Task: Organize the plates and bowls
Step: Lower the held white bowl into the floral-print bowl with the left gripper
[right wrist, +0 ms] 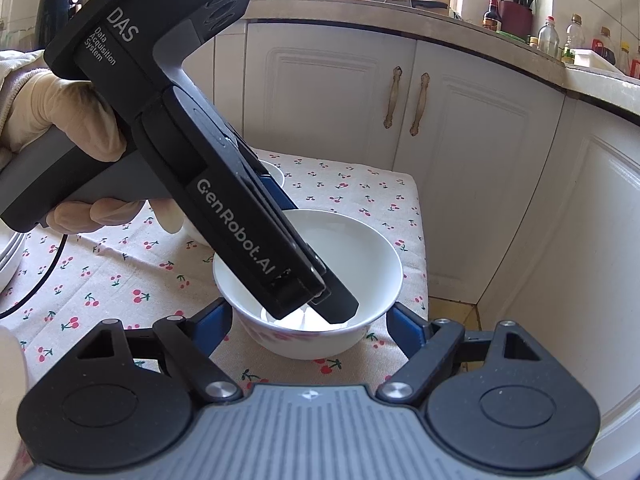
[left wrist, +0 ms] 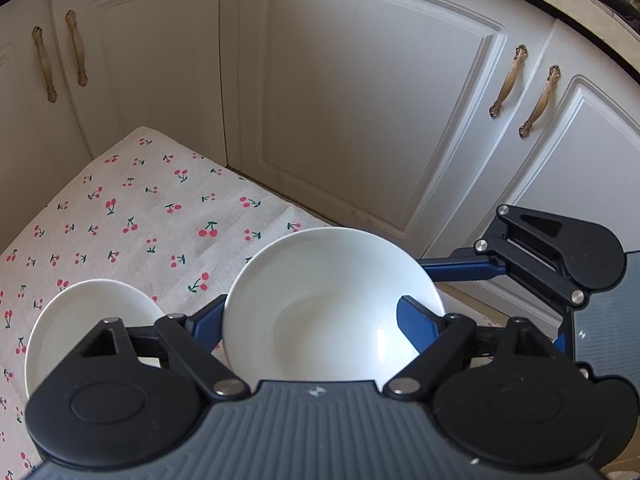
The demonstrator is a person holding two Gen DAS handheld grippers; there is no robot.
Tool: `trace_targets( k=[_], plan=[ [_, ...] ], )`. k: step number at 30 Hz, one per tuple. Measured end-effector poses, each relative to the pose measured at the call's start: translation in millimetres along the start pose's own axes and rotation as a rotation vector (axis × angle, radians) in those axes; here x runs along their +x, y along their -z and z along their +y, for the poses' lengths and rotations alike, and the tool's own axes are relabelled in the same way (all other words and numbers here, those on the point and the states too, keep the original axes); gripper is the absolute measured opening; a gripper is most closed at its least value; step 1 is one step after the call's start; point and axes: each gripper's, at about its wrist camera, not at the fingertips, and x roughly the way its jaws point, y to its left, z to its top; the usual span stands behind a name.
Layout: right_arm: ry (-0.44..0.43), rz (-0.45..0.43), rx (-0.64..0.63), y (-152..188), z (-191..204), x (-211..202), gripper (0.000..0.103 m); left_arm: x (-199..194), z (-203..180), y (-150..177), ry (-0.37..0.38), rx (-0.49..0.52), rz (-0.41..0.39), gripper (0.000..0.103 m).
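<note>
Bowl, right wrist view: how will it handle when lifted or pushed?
Glossy white bowl: probably rigid, slippery, chippable. Wide mouth over narrower base, so a rim push may tip it. Cloth underneath may bunch.

Two handheld grippers of matt black plastic over ribbed grey housings; the left gripper (right wrist: 256,184) carries white lettering, "DAS Data Acquisition System" near its top and "GenRobot.AI" along its side; blue fingers (right wrist: 404,326) tip the right gripper (right wrist: 308,322), hinged on black link arms pinned with silver screws (right wrist: 394,391); a thin black cable (right wrist: 40,280) trails from the grey handle; the hand (right wrist: 68,124) wears a cream glove below a pale sleeve (right wrist: 18,68).
</note>
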Motion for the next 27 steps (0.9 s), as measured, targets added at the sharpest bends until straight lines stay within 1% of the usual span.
trace_targets(
  k=[10, 15, 22, 27],
  plan=[
    [-0.013, 0.022, 0.015, 8, 16, -28, 0.087, -24, -23, 17, 0.018, 0.0, 0.004, 0.088],
    [-0.022, 0.017, 0.021, 5, 26, -50, 0.087, -43, -34, 26, 0.02, -0.008, -0.011, 0.088],
    [-0.024, 0.008, -0.008, 4, 50, -76, 0.087, -74, -50, 41, 0.011, -0.011, -0.038, 0.088],
    [-0.029, -0.013, -0.018, 2, 66, -100, 0.087, -97, -62, 52, 0.0, -0.019, -0.064, 0.088]
  ],
)
